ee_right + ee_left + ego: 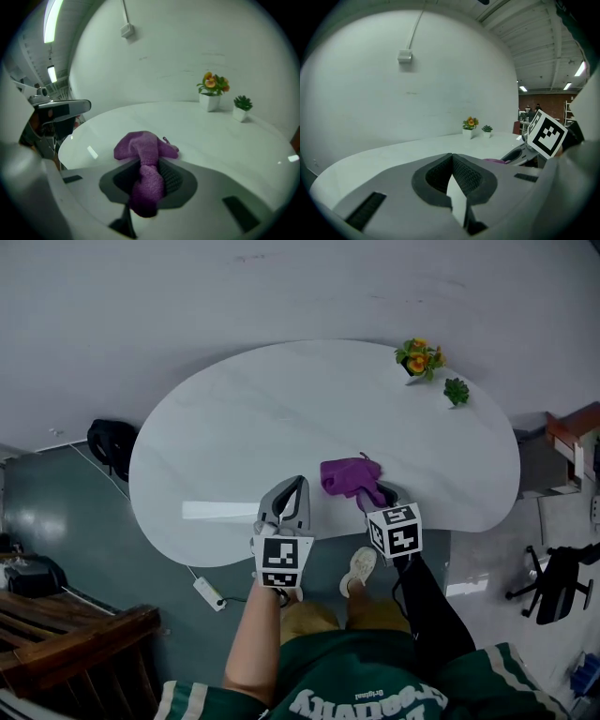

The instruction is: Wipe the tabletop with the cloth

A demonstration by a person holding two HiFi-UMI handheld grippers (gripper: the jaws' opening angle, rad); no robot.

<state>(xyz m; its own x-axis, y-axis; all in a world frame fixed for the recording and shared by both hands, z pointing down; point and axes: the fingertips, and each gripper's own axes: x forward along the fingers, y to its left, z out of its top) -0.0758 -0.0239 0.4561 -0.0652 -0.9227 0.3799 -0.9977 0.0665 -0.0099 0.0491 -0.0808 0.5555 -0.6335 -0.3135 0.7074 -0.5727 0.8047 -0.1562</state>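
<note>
The cloth [345, 474] lies bunched on the table [281, 409] close to its near edge, a little right of the middle. The right gripper [368, 495] has its jaws pinched on the near end of it; the right gripper view shows a purple fold squeezed between the ribbed pads while the rest of the cloth [140, 145] sits heaped on the white top just beyond. The left gripper [295, 486] hangs over the near edge to the left of the cloth, apart from it, with its jaws pressed together on nothing.

By my reading the grasp is made and wiping itself is at its start, since the cloth is a lump rather than a flat pad. The next move calls for pressing the bundle down and dragging it across the bare top towards the far and left edges, with the grip kept firm so the fold does not slip out, and with care near the far right edge, where a flowering pot [419, 357] and a small green plant [457, 390] stand.

Only the head view shows the whole table outline and how much surface is left. Only the right gripper view proves the pinch. The left gripper view shows its own closed jaws, plus a sliver of cloth [497, 161] beside the other gripper's marker cube [546, 133]
</note>
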